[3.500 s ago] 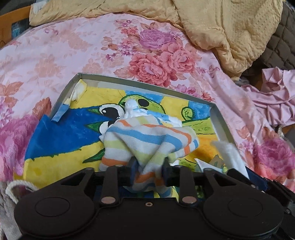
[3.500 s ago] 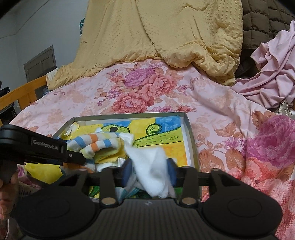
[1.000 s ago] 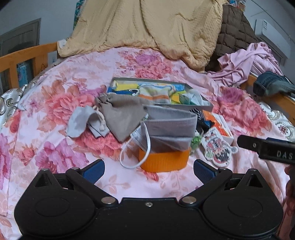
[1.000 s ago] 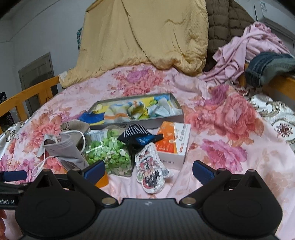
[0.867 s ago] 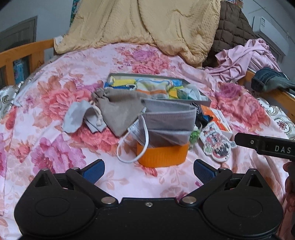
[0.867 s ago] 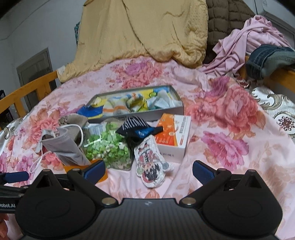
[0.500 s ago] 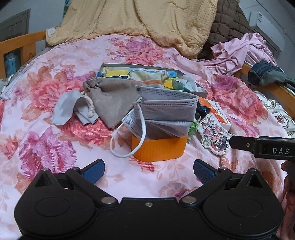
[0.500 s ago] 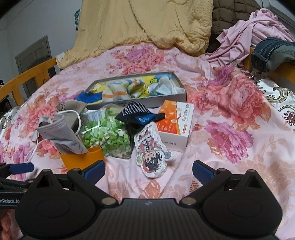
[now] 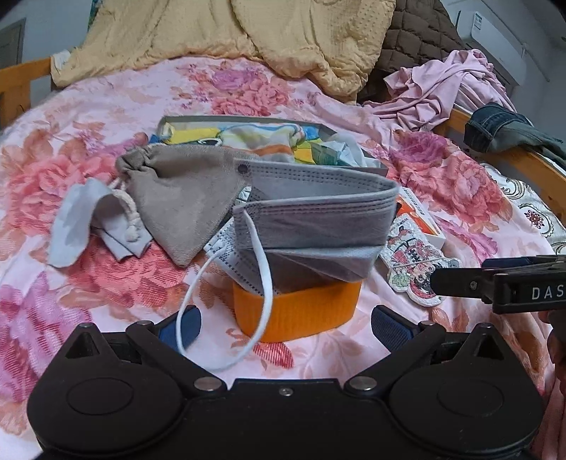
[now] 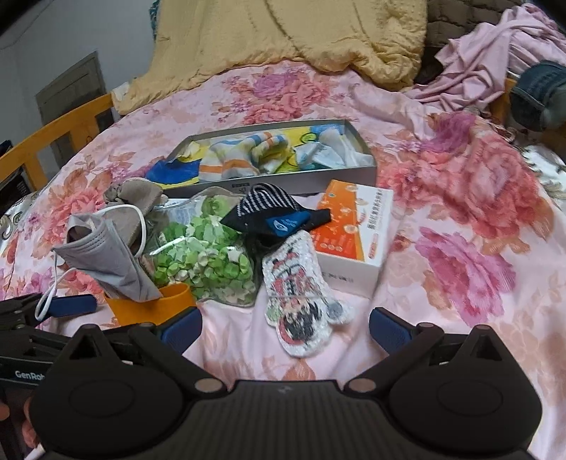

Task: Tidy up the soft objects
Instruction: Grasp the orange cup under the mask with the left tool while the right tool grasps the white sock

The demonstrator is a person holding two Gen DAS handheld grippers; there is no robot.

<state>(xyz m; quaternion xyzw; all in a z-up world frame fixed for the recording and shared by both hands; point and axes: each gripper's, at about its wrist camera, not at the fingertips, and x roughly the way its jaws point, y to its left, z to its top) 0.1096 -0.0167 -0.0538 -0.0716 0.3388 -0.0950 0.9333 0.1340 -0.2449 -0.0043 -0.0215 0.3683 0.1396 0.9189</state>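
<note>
The left gripper (image 9: 286, 323) is sitting at the bottom centre of the left wrist view with its blue-padded fingers (image 9: 180, 327) spread wide and nothing between them. Just above it an orange cup (image 9: 297, 309) is standing on the floral bedspread (image 9: 88, 283), and a grey face mask (image 9: 315, 226) is draping over the cup's top, its white ear loop (image 9: 226, 318) hanging down toward the left pad. To the left of the mask a tan drawstring pouch (image 9: 184, 198) is lying beside a pale grey cloth (image 9: 74, 223).

The right gripper (image 10: 284, 327) is filling the bottom of the right wrist view, its jaws likewise wide apart and empty. Directly above it a cartoon-print sock (image 10: 300, 293) is lying flat on the bedspread. Up and left of that, a clear bag of green pieces (image 10: 205, 254) is resting against the cup, with a black striped sock (image 10: 269, 208) above it and an orange-and-white carton (image 10: 350, 230) to the right. In the upper middle of the frame a grey tray (image 10: 318, 177) is holding a striped cloth (image 10: 237, 155) and white cloths (image 10: 332, 148). A yellow blanket (image 10: 283, 32) is heaped along the top.
</note>
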